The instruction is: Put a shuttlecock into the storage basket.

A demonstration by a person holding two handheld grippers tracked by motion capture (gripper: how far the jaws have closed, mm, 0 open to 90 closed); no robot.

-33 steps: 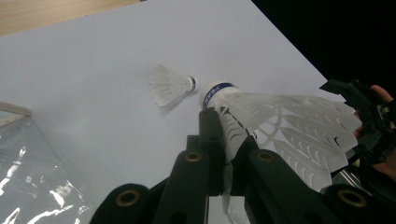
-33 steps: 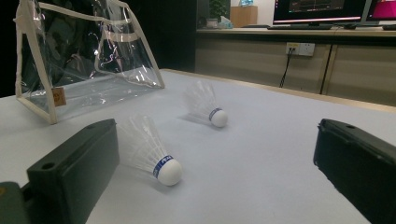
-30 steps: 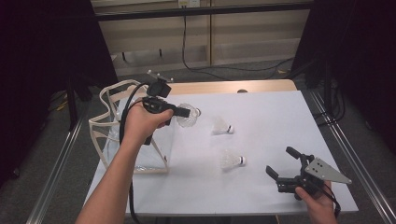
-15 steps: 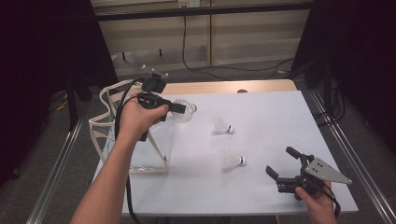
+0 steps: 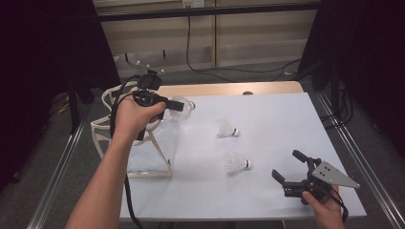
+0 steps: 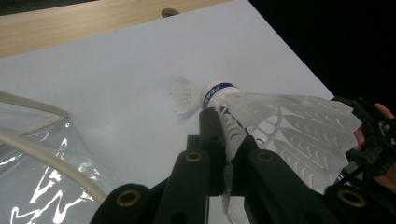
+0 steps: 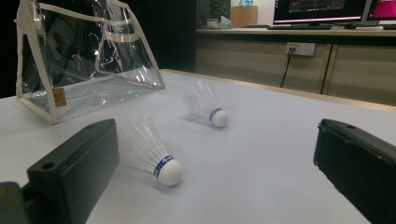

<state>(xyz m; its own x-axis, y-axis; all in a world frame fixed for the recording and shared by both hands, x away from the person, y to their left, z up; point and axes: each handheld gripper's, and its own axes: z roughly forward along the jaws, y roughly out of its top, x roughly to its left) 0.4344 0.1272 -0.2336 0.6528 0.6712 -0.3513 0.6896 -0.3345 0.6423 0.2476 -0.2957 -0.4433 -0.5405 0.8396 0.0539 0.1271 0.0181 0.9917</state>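
Shuttlecock (image 6: pixel 280 126) feathers sit pinched between the jaws of the left hand-held gripper (image 5: pixel 177 106), held up over the bench (image 5: pixel 267 195) just above the mouth of the clear bag (image 5: pixel 143 148) at its left edge. Two more shuttlecocks lie on the white surface, one (image 5: pixel 227 129) near the middle, the other (image 5: pixel 236 163) closer to the right hand-held gripper (image 5: pixel 290 168), whose jaws stand wide apart and empty, low at the bench's near right corner.

High view looks down from the near side over the table (image 5: pixel 267 114); both gripper views sit low and close — all share its white top.
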